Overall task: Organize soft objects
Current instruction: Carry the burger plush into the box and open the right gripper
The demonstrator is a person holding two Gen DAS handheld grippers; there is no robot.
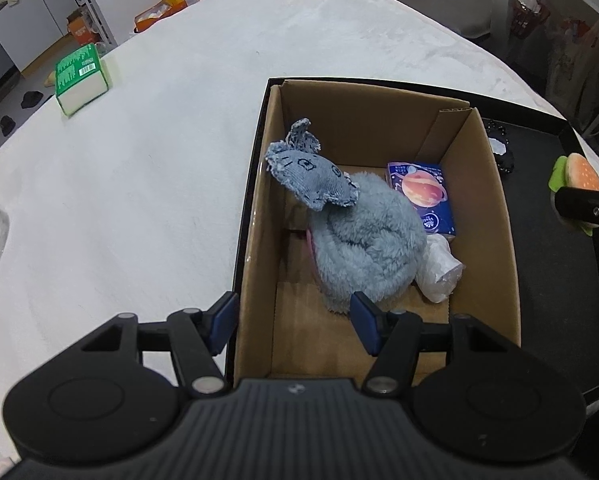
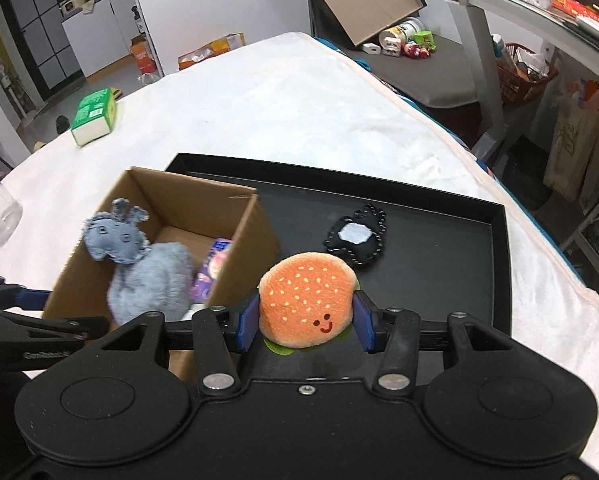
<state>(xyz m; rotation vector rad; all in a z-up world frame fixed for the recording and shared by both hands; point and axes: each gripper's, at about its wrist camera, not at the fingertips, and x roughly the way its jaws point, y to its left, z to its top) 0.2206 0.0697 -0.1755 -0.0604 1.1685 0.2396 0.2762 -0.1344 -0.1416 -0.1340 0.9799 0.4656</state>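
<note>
Right wrist view: the right gripper (image 2: 305, 326) pinches the plush hamburger (image 2: 307, 300) across its bun above the black tray (image 2: 439, 240), beside the cardboard box (image 2: 251, 232). It looks light and squashy; side-squeezing suits it. The left gripper (image 1: 295, 328) stands spread, empty.

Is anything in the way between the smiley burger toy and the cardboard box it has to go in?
Only the box's own side wall. The burger toy, held in the right gripper, sits just outside the cardboard box and must clear that wall. Inside, the fluffy grey elephant fills much of the floor, so free space is tight.
</note>
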